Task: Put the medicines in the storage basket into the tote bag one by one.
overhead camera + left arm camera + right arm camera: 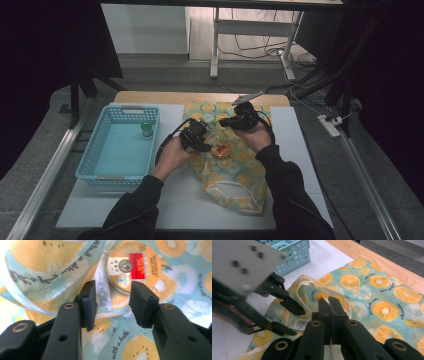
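The right gripper (329, 301) has its jaws clamped together on the rim of the fruit-print cloth bag (235, 165), holding its mouth up, while the left gripper (112, 303) stands with jaws apart and empty, the round tin (133, 267) just beyond their tips. I'd keep the rim lifted and close squarely on the tin. Left of the jaws on the white worktop (177, 210) sits a blue basket (95, 160) holding a small green-lidded jar (146, 129), with cables on the floor beyond.

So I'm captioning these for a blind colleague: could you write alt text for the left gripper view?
The left gripper, its two black jaws apart with nothing pressed between them, points at a round tin with a red label lying on a citrus-print cloth bag. A silver foil packet lies just beyond the jaws, beside the tin.
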